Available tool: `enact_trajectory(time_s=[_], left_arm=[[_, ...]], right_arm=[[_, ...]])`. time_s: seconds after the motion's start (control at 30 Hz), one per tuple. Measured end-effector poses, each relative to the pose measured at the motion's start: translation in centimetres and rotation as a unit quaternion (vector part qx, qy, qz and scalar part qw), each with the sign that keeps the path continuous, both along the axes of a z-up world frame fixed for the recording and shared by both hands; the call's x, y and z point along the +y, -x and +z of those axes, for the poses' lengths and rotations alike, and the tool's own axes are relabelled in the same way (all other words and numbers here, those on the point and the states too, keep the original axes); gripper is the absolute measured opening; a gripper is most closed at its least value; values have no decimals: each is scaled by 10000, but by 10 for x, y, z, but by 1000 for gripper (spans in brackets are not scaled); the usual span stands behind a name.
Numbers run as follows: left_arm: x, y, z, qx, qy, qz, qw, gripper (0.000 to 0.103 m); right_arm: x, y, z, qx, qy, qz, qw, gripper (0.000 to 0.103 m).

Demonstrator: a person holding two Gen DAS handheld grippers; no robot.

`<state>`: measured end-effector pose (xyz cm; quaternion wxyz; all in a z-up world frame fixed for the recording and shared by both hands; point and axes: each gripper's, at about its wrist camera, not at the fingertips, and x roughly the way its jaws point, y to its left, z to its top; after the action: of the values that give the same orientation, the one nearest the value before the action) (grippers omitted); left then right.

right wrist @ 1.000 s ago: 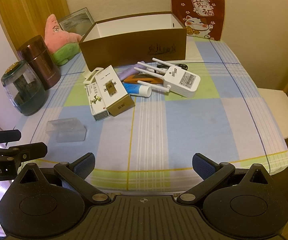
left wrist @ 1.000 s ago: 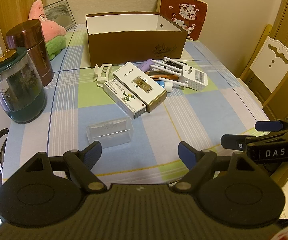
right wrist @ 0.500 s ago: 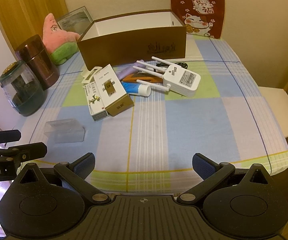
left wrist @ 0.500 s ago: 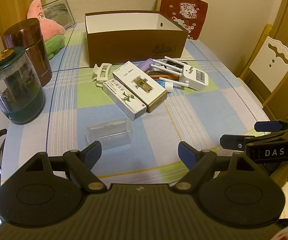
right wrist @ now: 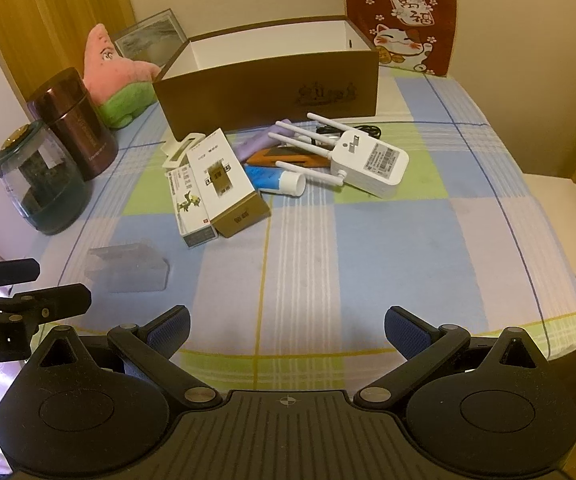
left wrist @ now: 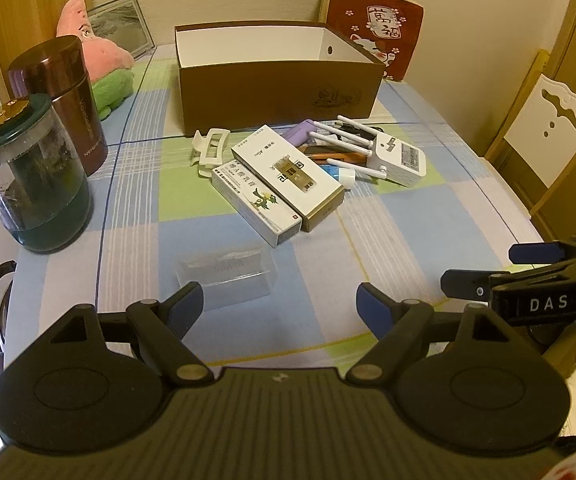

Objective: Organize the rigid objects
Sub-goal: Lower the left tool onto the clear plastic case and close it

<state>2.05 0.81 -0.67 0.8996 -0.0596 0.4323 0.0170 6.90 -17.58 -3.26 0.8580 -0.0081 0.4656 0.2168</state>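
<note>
a clear plastic case [left wrist: 226, 278] lies low and left of centre in the left wrist view, just past the left gripper [left wrist: 280, 307], whose fingers are spread wide around nothing. the right gripper [right wrist: 286, 330] is likewise spread wide and holds nothing, over bare checked tablecloth [right wrist: 368, 248] by the near table edge. mid-frame a heap: two long cartons [left wrist: 278, 184], a white router [right wrist: 372, 160], a blue tube [right wrist: 274, 180]. behind it the brown box [left wrist: 276, 80] shows only white inner walls.
</note>
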Motion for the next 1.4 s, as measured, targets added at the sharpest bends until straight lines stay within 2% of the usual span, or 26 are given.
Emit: enact_trajectory(time_s=[0.2, 0.37, 0.53, 0.73, 1.03, 1.2, 1.33, 1.4], left_arm=[[6, -8, -5, 0, -135, -41, 9999, 81], [11, -16, -20, 60, -476, -198, 9987, 81], [16, -24, -42, 142, -898, -524, 9945, 79], [19, -37, -62, 169, -1200, -968, 9879, 78], [25, -65, -83, 415, -1511, -1364, 9782, 77], [25, -75, -90, 648, -1379, -1399, 9784, 62], [24, -77, -94, 850, -1054, -1241, 9830, 29], [22, -77, -96, 937, -892, -1074, 9858, 27]], right_arm=[[0, -8, -6, 35, -21, -16, 10000, 101], [-2, -18, -13, 87, -58, -31, 9999, 101], [-4, -27, -19, 156, -56, -62, 9998, 101], [-6, -39, -25, 301, -21, -158, 9994, 101], [-7, -52, -30, 422, 33, -218, 9989, 101], [-11, -58, -32, 475, 47, -292, 9984, 101], [-14, -60, -33, 503, 54, -308, 9982, 101], [-14, -61, -33, 512, 50, -296, 9982, 101]])
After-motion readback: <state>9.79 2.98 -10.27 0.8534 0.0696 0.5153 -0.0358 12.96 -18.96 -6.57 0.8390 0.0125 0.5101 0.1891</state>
